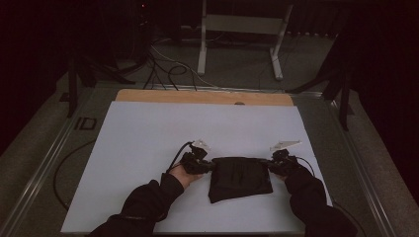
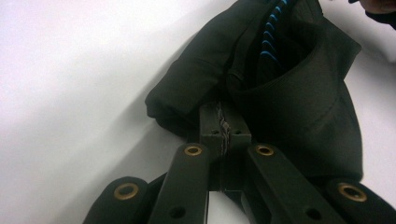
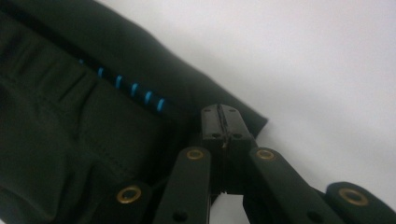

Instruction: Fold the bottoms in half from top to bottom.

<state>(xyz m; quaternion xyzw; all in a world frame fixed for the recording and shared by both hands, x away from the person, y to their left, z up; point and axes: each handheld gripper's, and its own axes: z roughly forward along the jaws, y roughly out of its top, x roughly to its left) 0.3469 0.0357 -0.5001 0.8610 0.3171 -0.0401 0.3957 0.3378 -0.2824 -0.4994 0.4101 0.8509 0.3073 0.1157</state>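
White table sheet (image 1: 148,148): covers the tabletop. Black folded garment (image 1: 239,177), blue-striped inside: lies on the sheet's near half, between both grippers. Left gripper (image 1: 211,166): jaws clamped on the garment's left edge. Right gripper (image 1: 264,162): jaws clamped on its right corner.

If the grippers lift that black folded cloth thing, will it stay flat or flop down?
Probably flop: the black garment lies in soft rounded folds, so its middle would likely sag between the left gripper and the right gripper. It looks light. Both grippers pinch its corners, so it probably won't slip.
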